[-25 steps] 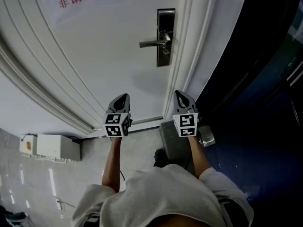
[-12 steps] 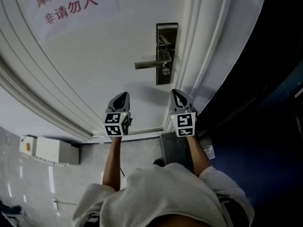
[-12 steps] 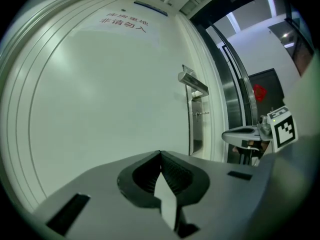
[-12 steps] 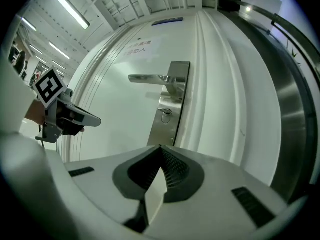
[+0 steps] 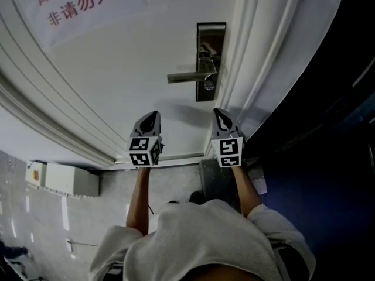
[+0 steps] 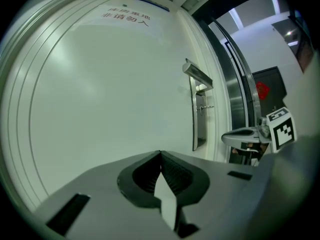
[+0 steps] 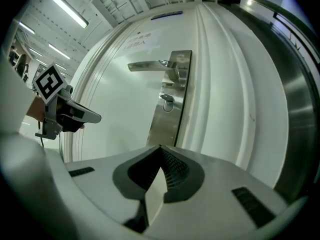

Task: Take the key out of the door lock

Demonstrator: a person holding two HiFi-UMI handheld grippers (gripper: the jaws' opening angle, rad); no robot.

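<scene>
- Steel key (image 5: 209, 86) sitting in the lock plate (image 5: 210, 45) under the lever handle (image 5: 185, 76), head view; left gripper (image 5: 153, 116) and right gripper (image 5: 218, 113) hovering short of the door (image 5: 129, 63).
- Left gripper view: pressing jaws together, empty.
- Right gripper view: jaws closed on nothing, facing the key. Likely light, stiff, slick; pinching its flat bow looking best. Door frame (image 7: 222, 94) crowding right, open room left.

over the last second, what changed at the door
The left tool and right tool moved closer to the door, so the lock and key now look nearer. Nothing was taken hold of or let go. Both tools stay shut and empty, and the key is still in the lock.
</scene>
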